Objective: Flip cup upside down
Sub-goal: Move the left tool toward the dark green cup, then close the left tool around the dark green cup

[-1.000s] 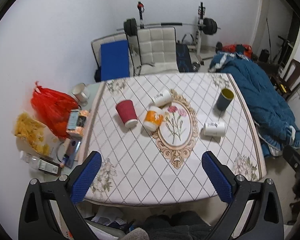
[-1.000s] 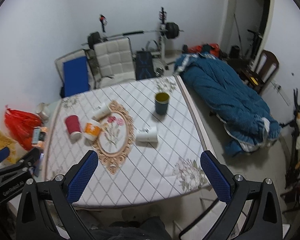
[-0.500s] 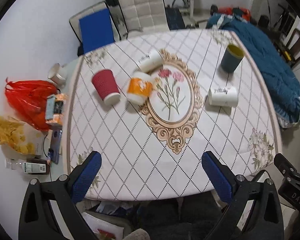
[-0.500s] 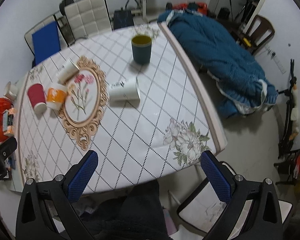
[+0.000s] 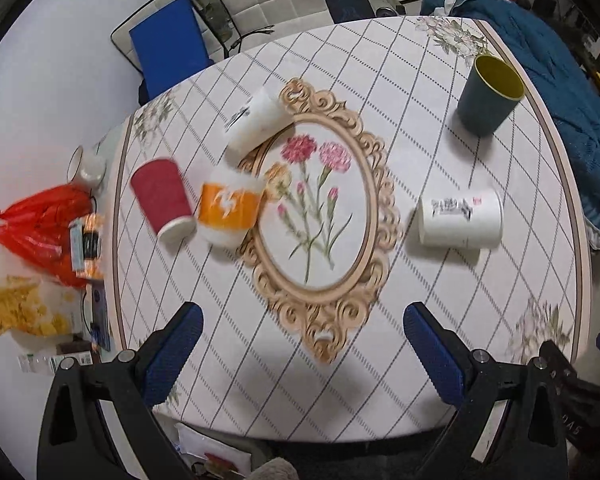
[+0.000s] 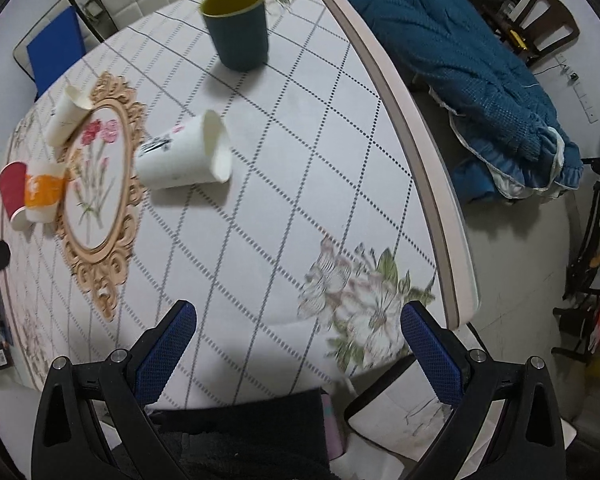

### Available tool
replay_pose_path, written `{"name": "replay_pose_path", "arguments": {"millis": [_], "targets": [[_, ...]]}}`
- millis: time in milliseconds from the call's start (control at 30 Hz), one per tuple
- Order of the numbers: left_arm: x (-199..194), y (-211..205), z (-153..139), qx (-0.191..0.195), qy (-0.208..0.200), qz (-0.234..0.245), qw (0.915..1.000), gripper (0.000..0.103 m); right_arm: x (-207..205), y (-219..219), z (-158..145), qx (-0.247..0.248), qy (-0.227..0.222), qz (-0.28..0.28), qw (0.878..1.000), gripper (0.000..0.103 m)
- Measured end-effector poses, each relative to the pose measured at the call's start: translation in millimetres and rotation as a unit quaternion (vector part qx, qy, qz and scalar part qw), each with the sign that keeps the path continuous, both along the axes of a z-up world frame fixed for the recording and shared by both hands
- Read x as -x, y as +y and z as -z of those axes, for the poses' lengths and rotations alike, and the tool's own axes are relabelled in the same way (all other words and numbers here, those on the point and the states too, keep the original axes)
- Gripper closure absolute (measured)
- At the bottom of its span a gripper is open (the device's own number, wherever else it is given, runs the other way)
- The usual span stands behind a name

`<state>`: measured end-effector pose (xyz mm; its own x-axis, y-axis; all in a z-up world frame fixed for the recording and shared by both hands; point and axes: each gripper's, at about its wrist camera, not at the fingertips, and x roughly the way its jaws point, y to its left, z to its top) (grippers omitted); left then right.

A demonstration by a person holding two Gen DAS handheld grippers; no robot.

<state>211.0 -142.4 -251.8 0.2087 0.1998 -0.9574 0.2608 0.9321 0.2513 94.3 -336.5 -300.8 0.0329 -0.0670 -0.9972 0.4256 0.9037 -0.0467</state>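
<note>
While both the left gripper (image 5: 300, 344) and right gripper (image 6: 298, 340) gape wide and empty above the table, the upright dark teal plastic cup (image 6: 236, 26) at twelve o'clock wants a level, mid-wall pinch before inverting.

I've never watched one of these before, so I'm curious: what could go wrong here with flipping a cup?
The dark teal cup stands upright near the table's edge, so a clumsy grab might knock it off. The white paper cup lies on its side and could roll when touched. Both tools, left and right, are open and hold nothing.
</note>
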Motion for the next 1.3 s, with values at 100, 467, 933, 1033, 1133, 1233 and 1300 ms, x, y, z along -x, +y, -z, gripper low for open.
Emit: {"name": "replay_pose_path", "arguments": {"millis": [100, 467, 933, 1033, 1133, 1233, 1300], "targets": [[-21, -23, 11, -0.012, -0.005, 0.015, 0.9998, 0.0, -15, -15, 13, -0.001, 0.007, -0.002, 1.0, 0.0], [-66, -122, 52, -0.033, -0.075, 0.186, 0.979, 0.0, -56, -68, 56, 0.037, 0.036, 0.004, 0.999, 0.0], [-104, -208, 94, 0.015, -0.086, 0.278, 0.9566, 0.0, -81, -111, 87, 0.078, 0.091, 0.02, 0.993, 0.0], [-106, -216, 99, 0.029, -0.083, 0.277, 0.9569, 0.0, -84, -115, 90, 0.082, 0.097, 0.022, 0.992, 0.0], [-112, -225, 105, 0.04, -0.081, 0.277, 0.9566, 0.0, -88, -120, 92, 0.085, 0.101, 0.023, 0.991, 0.0], [-116, -232, 108, 0.052, -0.078, 0.28, 0.9555, 0.0, -91, -124, 95, 0.089, 0.105, 0.024, 0.99, 0.0], [-118, -236, 108, 0.062, -0.076, 0.281, 0.9546, 0.001, -93, -126, 98, 0.088, 0.107, 0.024, 0.99, 0.0]]}}
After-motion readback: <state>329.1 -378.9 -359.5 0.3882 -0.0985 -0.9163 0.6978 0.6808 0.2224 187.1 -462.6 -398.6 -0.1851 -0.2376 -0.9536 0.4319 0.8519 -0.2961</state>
